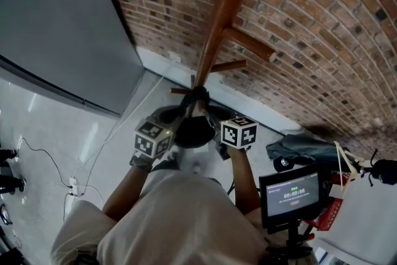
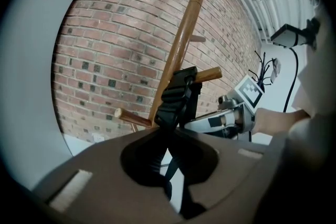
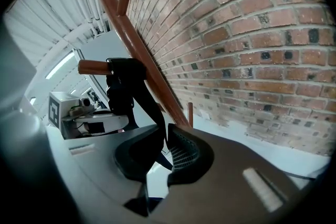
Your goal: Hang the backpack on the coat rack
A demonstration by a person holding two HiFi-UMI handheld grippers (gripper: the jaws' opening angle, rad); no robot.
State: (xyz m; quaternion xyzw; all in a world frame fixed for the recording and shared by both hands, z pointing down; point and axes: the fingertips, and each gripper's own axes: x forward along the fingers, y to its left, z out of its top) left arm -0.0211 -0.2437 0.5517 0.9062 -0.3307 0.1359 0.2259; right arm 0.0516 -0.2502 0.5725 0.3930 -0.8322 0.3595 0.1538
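A wooden coat rack (image 1: 223, 15) stands against the brick wall. A black backpack (image 1: 193, 130) hangs below its lower pegs. Its top strap (image 1: 198, 96) is looped over a peg. In the left gripper view the strap (image 2: 178, 94) runs from the peg (image 2: 207, 75) down into my left gripper (image 2: 168, 136), which is shut on it. In the right gripper view the strap (image 3: 123, 86) drapes over the peg (image 3: 92, 66) and passes down between the jaws of my right gripper (image 3: 165, 139). Those jaws stand slightly apart, and the right pad's gridded face shows. Both grippers (image 1: 177, 126) (image 1: 214, 128) flank the backpack.
A grey cabinet (image 1: 56, 22) stands to the left. Cables and a power strip (image 1: 71, 184) lie on the pale floor. To the right are a small monitor (image 1: 291, 192), a dark bundle (image 1: 304, 149) and a white box (image 1: 366, 220). The person's torso fills the bottom of the head view.
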